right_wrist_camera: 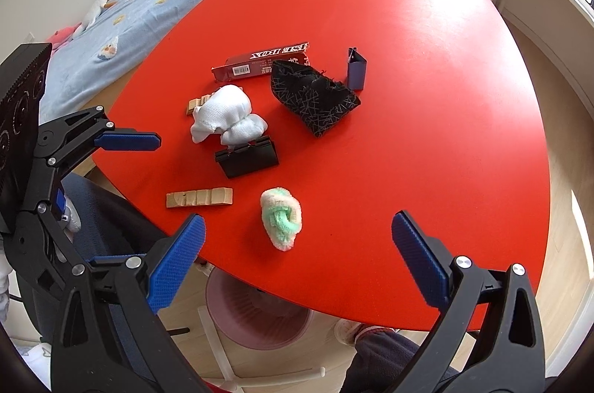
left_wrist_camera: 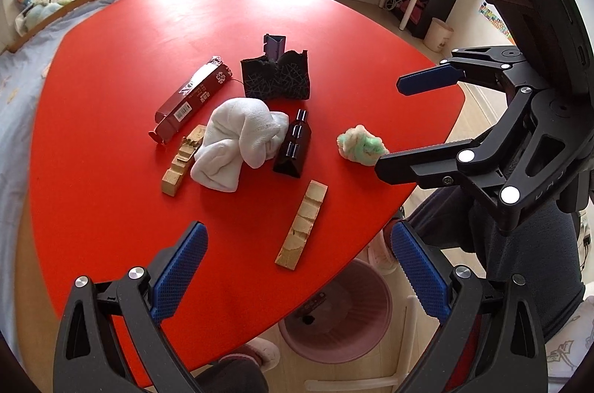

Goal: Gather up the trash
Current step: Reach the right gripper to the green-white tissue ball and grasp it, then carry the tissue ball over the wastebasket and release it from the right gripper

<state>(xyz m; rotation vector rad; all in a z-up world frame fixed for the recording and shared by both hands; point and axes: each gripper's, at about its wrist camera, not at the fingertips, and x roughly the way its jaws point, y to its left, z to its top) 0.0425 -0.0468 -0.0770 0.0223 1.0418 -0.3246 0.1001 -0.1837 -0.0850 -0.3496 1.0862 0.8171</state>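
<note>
Both tools hang above the near edge of the red table (left_wrist_camera: 122, 32), and neither carries anything. The left gripper (left_wrist_camera: 299, 266) fills the bottom of its own view with its blue pads spread wide; in the right wrist view it enters from the left edge, also spread. The right gripper (right_wrist_camera: 299, 255) is likewise wide apart at the bottom of its frame, and in the left wrist view it reaches in from the right side.

The litter sits in a loose cluster at the centre of both frames. A dark red carton (left_wrist_camera: 191, 99) lies flat at the upper left of the pile, a black patterned pouch (left_wrist_camera: 276, 79) stands beside it with a small dark blue box (left_wrist_camera: 274, 45) just behind. A bunched white cloth (left_wrist_camera: 237, 142) rests against a black folded piece (left_wrist_camera: 293, 148). Two notched cardboard strips (left_wrist_camera: 302, 226) lie nearer the edge, one partly under the cloth. A green and cream fluffy wad (right_wrist_camera: 281, 222) sits apart, directly ahead of the right gripper's gap, so it is probably the first pick.

A pink bin (left_wrist_camera: 336, 311) stands on the floor under the table's near edge, at the lower centre of both views, probably so each item travels only a short way before dropping.
</note>
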